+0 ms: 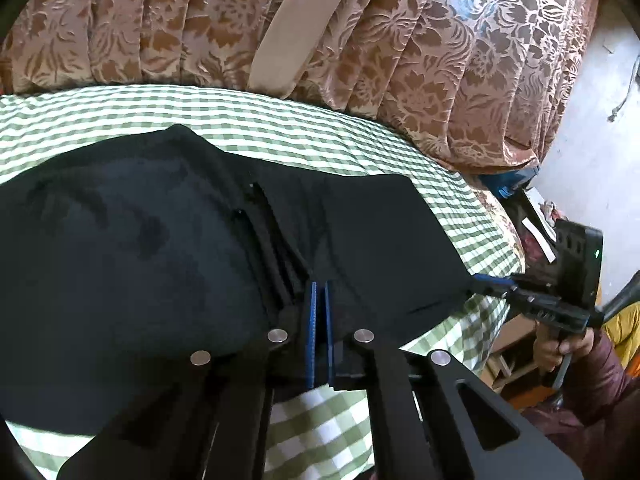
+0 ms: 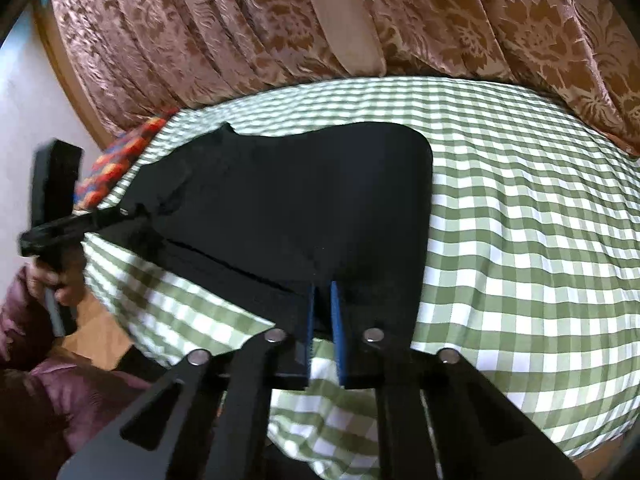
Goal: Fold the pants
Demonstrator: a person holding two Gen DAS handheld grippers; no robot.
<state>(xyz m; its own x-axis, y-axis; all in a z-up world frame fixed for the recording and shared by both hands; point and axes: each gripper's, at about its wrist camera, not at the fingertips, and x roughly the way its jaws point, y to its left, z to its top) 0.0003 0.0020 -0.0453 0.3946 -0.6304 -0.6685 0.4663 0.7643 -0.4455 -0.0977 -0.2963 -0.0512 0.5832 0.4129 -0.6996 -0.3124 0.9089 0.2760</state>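
**Gripping the Black Pants at Both Near Corners**

Lying across a green-and-white checked bedsheet (image 1: 280,120), the single pair of black pants (image 1: 140,260) fills most of the left wrist view. Behind the bed hangs a brown floral curtain (image 1: 440,60) crossed by one plain beige band (image 1: 296,24). A pale wall (image 1: 608,120) shows at the right edge. The left gripper (image 1: 320,292) has its two blue-padded fingers (image 1: 310,328) pressed close together on the near edge of the pants, pinching the cloth. Farther right, the right gripper (image 1: 488,282) bites the fabric's corner, its handle held by one hand (image 1: 564,346) in a maroon sleeve (image 1: 600,392).

From the right wrist view, the same pants (image 2: 300,208) lie on the checked sheet (image 2: 520,240), which stays bare to the right of them. The right gripper (image 2: 323,292) pinches the near hem, fingers nearly together with cloth between them. At left, the left gripper (image 2: 132,213) clamps the other corner, gripped by the other hand (image 2: 56,276). One patch of red, orange and blue patterned fabric (image 2: 120,164) peeks from under the sheet's far left edge, and the floral curtain (image 2: 200,40) spans the background.
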